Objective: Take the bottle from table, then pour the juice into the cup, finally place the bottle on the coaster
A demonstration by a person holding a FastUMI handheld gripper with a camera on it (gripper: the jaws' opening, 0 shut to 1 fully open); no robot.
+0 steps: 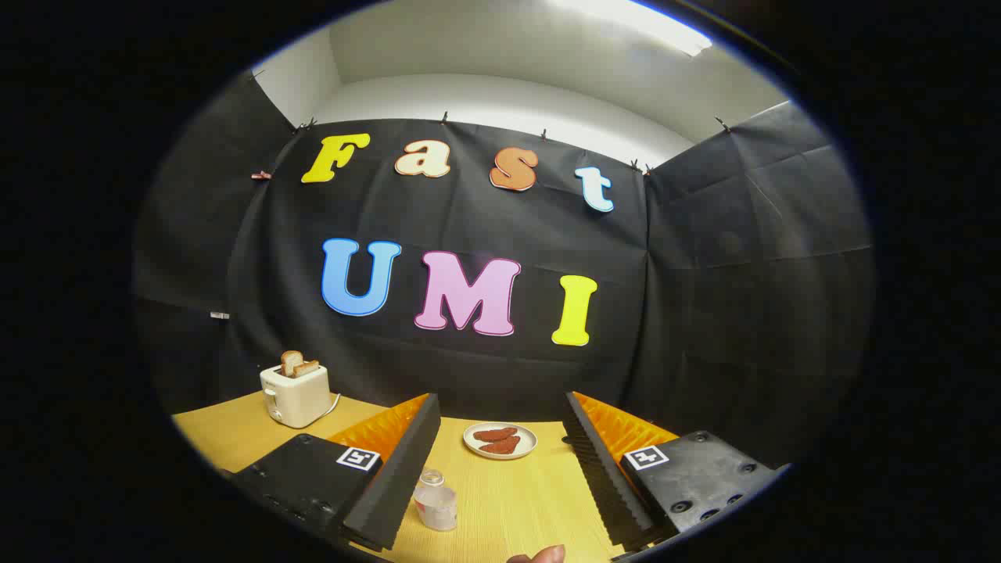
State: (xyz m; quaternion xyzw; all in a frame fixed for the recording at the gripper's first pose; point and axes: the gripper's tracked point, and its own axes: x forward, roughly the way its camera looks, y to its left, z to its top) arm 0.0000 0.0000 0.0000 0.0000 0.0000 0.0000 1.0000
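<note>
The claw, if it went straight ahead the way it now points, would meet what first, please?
Probably the bottle, standing between the open claw's fingers, close to the left one. Past it the table leads to the plate; depth is hard to judge.

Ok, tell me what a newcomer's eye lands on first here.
The open gripper reaches over the yellow table, and a small clear bottle stands between its fingers, close by the left one. Beyond the fingers sits a white plate holding two reddish-brown pieces. Far off to the left, a cream toaster with toast sticking out stands near the black wall.
</note>
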